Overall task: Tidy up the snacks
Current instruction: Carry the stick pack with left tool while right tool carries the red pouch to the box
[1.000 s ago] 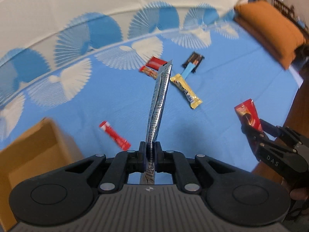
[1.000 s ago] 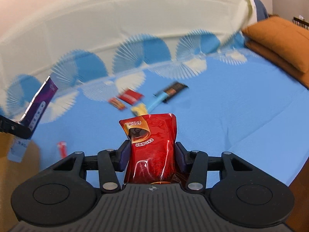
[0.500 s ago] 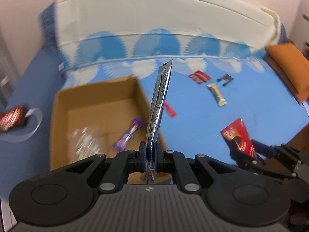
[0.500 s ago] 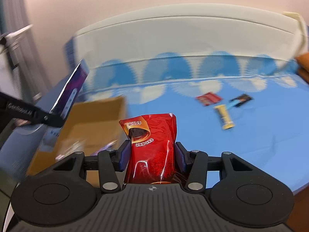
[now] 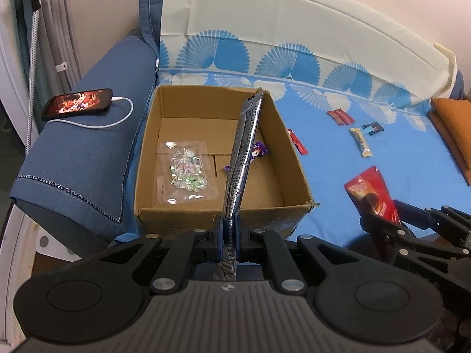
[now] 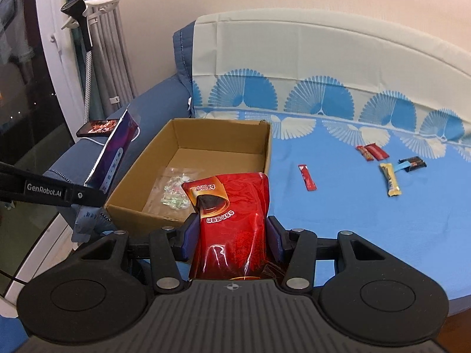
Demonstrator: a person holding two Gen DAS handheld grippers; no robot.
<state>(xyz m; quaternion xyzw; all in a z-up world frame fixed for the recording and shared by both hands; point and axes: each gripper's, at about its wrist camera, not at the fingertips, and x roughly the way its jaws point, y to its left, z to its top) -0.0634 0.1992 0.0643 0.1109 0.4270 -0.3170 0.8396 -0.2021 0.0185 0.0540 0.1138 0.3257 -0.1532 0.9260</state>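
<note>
My left gripper [image 5: 230,236] is shut on a flat purple-and-silver snack packet [image 5: 243,158], held edge-on just before the near wall of an open cardboard box [image 5: 188,91]. The same packet [image 6: 113,153] shows left of the box [image 6: 265,144] in the right wrist view. My right gripper [image 6: 231,235] is shut on a red pouch [image 6: 232,209], held in front of the box's near right corner. A clear bag of candies [image 5: 187,172] and a small purple snack [image 5: 259,150] lie in the box. A red stick [image 6: 307,177], a yellow bar [image 6: 390,179], a black bar [image 6: 412,163] and red packets [image 6: 371,152] lie on the blue sheet.
A lit phone [image 5: 77,106] with a white cable rests on the dark blue sofa arm left of the box. An orange cushion [image 5: 453,129] lies at the far right. Curtains and a phone stand [image 6: 85,20] rise at the left.
Both grippers have swung left from over the loose snacks on the sheet to the cardboard box, each keeping its packet. The box now fills the middle of both views.
</note>
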